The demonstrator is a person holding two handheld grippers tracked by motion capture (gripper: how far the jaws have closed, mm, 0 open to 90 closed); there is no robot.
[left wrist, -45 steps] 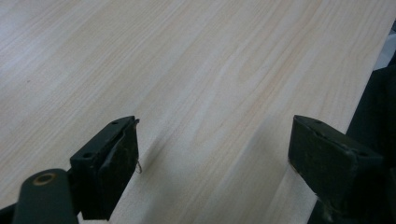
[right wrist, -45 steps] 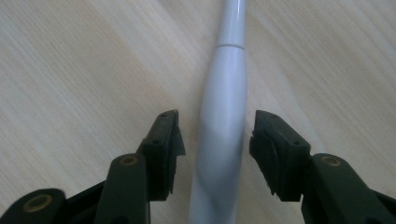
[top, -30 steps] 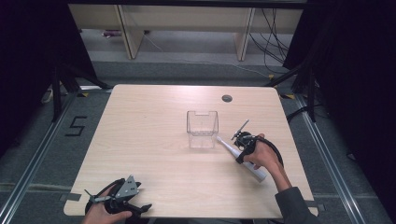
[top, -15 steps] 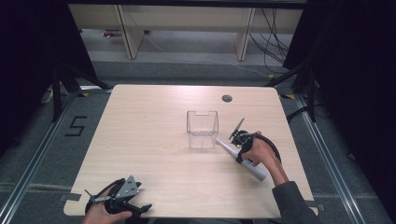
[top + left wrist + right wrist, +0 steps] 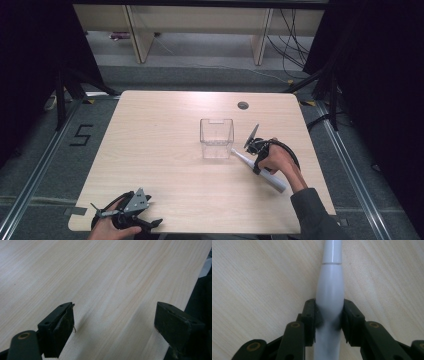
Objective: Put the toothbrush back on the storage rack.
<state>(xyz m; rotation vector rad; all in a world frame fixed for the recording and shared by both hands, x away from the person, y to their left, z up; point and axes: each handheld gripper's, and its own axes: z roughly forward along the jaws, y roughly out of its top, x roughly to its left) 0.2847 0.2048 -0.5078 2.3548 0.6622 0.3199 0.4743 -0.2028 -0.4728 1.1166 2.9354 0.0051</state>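
A white toothbrush-like wand (image 5: 265, 175) lies flat on the wooden table (image 5: 165, 150), its thin end beside a clear plastic container (image 5: 217, 137). My right gripper (image 5: 257, 161) comes down over its thick handle. In the right gripper view the jaws have just been closing, and both pads of the right gripper (image 5: 329, 317) press the sides of the white handle (image 5: 330, 290). My left gripper (image 5: 150, 224) rests at the table's near left corner. Its jaws (image 5: 115, 325) stand wide apart over bare wood with nothing between them.
The container stands upright and looks empty, just left of my right hand. A round cable hole (image 5: 243, 105) sits near the table's far edge. The table's near edge runs close behind my left gripper. Shelving and cables lie beyond the far side.
The right hand and the wand have edged slightly left toward the container. The left gripper has stayed where it was.
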